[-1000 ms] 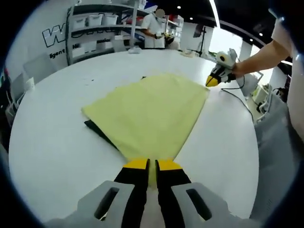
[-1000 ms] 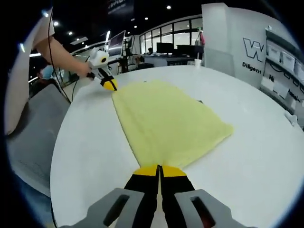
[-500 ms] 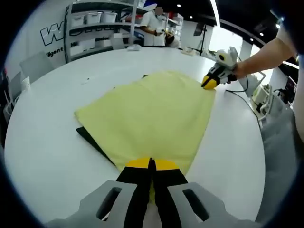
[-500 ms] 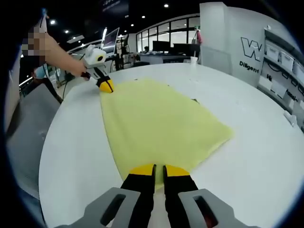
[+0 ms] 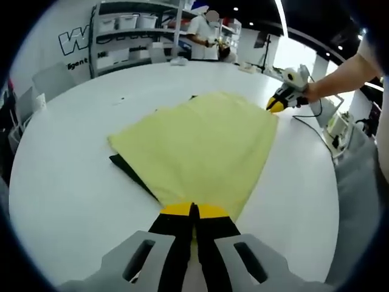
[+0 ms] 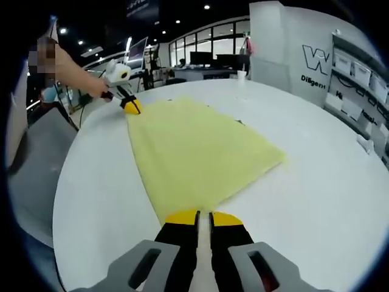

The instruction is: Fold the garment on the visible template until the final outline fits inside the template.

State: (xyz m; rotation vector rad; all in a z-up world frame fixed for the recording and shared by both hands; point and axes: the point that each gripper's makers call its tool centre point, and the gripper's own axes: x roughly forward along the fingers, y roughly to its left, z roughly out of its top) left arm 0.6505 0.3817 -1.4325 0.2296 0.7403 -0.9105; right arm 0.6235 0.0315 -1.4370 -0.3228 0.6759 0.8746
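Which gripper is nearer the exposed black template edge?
Left. The left gripper is just beside the template edge; the right gripper is at the far corner of the garment.

A broad white round tabletop (image 5: 73,182) carries the work. Beyond its far edge in the left gripper view stands a metal shelf rack (image 5: 130,30) loaded with white bins, against a white wall with large dark lettering (image 5: 76,42). In the right gripper view, tall windows (image 6: 209,42) and desks with monitors (image 6: 200,59) line the back, under a dark ceiling with small round lights (image 6: 208,7).
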